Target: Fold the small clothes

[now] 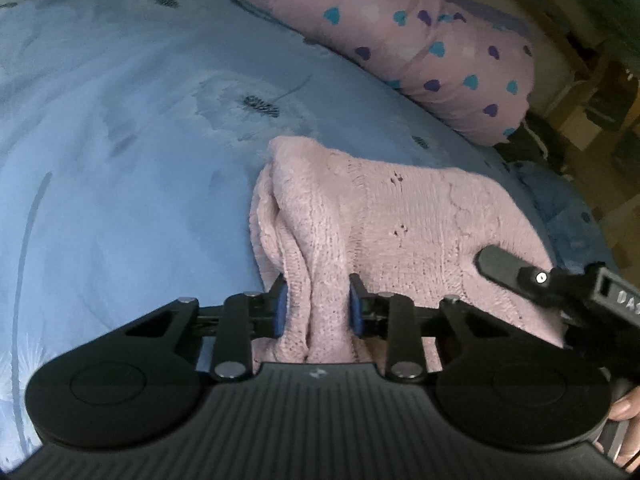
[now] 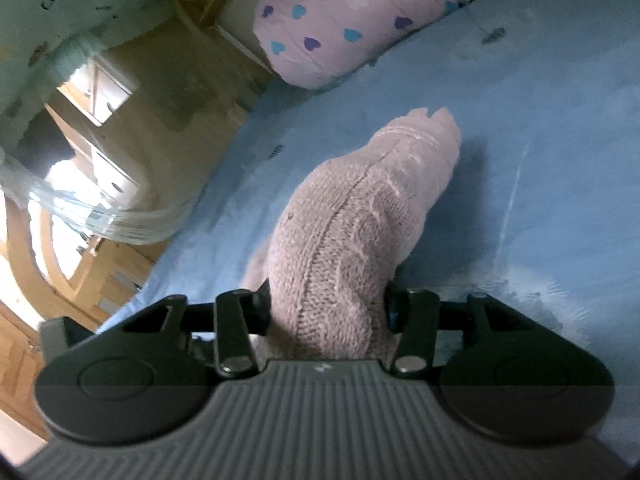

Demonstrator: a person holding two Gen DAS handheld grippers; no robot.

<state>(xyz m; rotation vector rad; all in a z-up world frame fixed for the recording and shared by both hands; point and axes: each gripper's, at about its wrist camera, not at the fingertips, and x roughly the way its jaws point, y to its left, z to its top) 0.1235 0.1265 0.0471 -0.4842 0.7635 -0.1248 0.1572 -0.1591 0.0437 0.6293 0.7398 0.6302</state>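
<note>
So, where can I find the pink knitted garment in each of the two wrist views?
Left wrist view: the pink knitted garment lies at lower centre-right on the blue bedsheet, a bunched fold running between the left gripper fingers.
Right wrist view: the garment rises through the centre, from the right gripper fingers.
Shared landmark: the pink heart-print pillow, at the top in both.
</note>
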